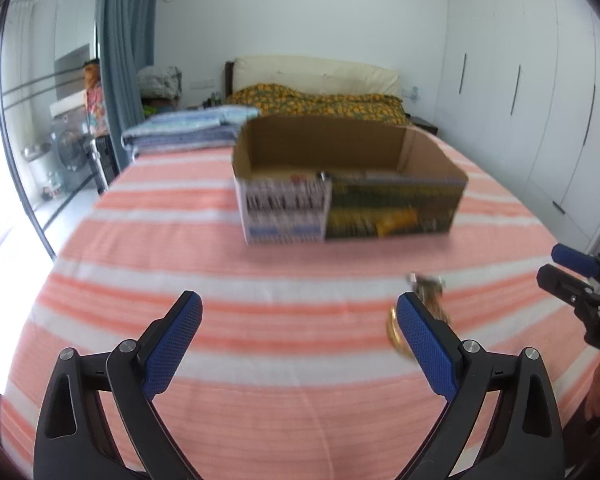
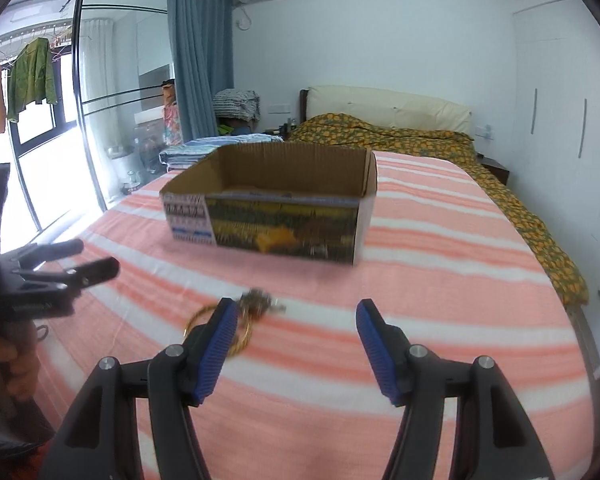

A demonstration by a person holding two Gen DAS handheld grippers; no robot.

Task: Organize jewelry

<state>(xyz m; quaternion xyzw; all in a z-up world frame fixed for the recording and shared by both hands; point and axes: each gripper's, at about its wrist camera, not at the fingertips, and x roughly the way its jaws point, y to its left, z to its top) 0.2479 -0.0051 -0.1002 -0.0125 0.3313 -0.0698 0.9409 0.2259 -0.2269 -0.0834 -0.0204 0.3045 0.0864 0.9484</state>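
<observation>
An open cardboard box (image 1: 352,184) stands on the pink and white striped bed cover; it also shows in the right wrist view (image 2: 272,208). A small heap of jewelry (image 1: 428,286) with a gold bangle (image 1: 394,332) lies on the cover in front of the box, partly hidden behind my left gripper's right finger. In the right wrist view the jewelry (image 2: 260,302) and the bangle (image 2: 242,336) lie just behind that gripper's left finger. My left gripper (image 1: 300,316) is open and empty. My right gripper (image 2: 294,326) is open and empty.
Folded blue towels (image 1: 192,128) lie behind the box at the left. An orange patterned quilt (image 1: 320,104) covers the head of the bed. White wardrobes (image 1: 532,92) line the right wall. A glass sliding door (image 2: 60,140) is at the left.
</observation>
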